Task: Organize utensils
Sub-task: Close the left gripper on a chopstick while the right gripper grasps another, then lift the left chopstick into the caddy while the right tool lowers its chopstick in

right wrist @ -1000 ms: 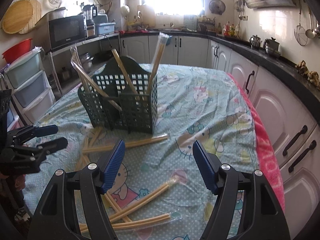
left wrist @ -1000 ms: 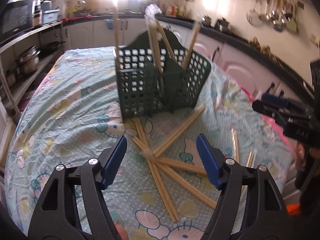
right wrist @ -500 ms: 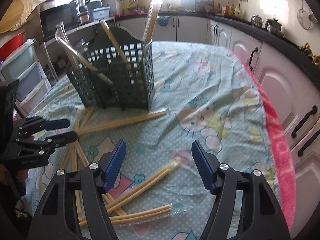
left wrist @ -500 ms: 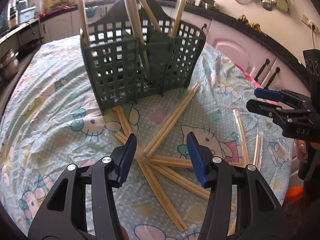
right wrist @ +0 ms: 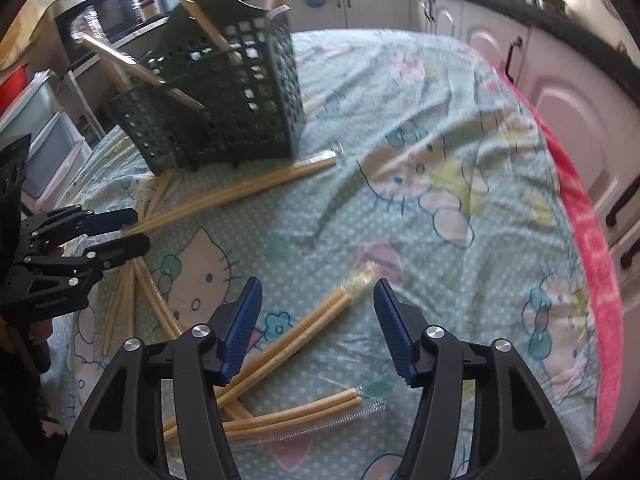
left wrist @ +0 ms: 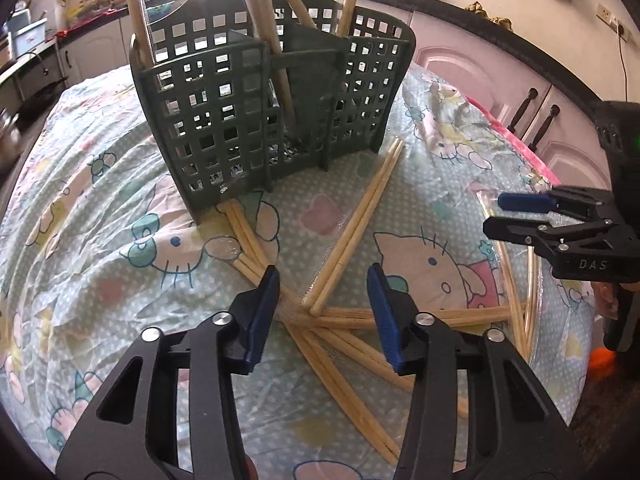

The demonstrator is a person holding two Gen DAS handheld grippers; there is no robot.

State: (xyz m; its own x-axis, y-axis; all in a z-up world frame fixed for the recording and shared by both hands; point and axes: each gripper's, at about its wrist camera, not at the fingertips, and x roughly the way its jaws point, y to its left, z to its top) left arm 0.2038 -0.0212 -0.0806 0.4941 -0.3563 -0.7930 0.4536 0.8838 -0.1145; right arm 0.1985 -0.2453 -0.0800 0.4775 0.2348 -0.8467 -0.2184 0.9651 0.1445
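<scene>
Now, two claws closing over loose chopsticks on the kitchen table.

Wrapped chopsticks (left wrist: 360,220) lie fanned on the cloth just in front of the green basket (left wrist: 256,120), their long axis running from my left gripper (left wrist: 322,292) up toward the basket's corner; their near ends sit between its jaws, which are closing with nothing pinched yet. A second wrapped pair (right wrist: 320,320) slants across the gap of my right gripper (right wrist: 318,300), also closing, also empty. Each hand has its own pair nearest; more chopsticks already stand in the basket.
</scene>
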